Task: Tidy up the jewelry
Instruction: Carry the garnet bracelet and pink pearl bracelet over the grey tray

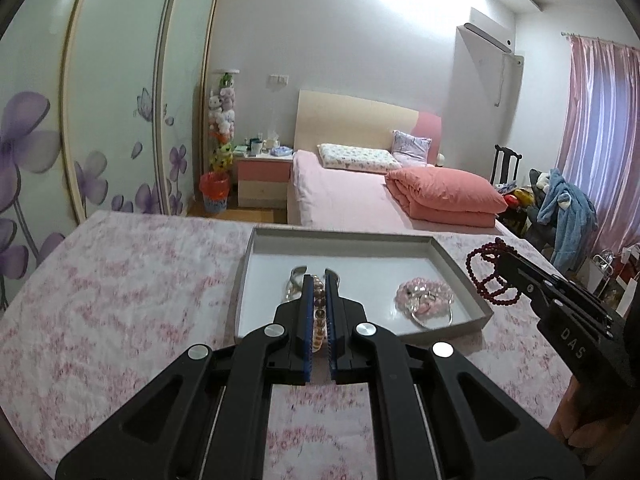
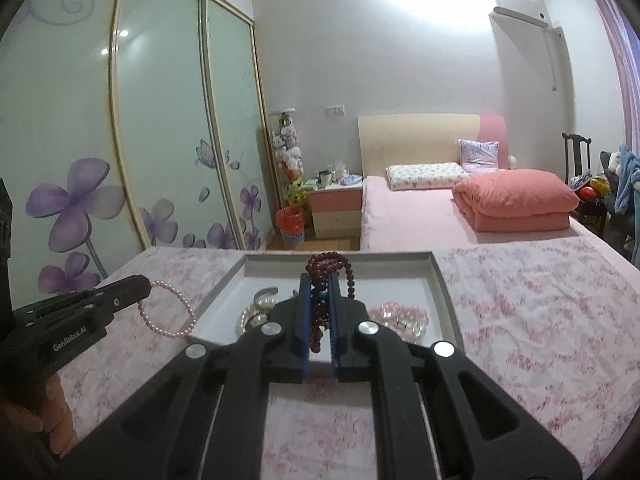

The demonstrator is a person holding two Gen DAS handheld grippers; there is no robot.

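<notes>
Tray [image 1: 460, 256] centre frame, just beyond both grippers | left gripper [image 1: 319, 280] clamps pearl bracelet [image 2: 168, 312] | right gripper [image 2: 320, 280] clamps dark red bead strand [image 2: 332, 264], hanging over the tray

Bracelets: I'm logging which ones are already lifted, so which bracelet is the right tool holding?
The dark red bead bracelet, clamped in the right tool over the tray. The pale pearl bracelet hangs from the left tool; the pink bracelet lies in the tray.
</notes>
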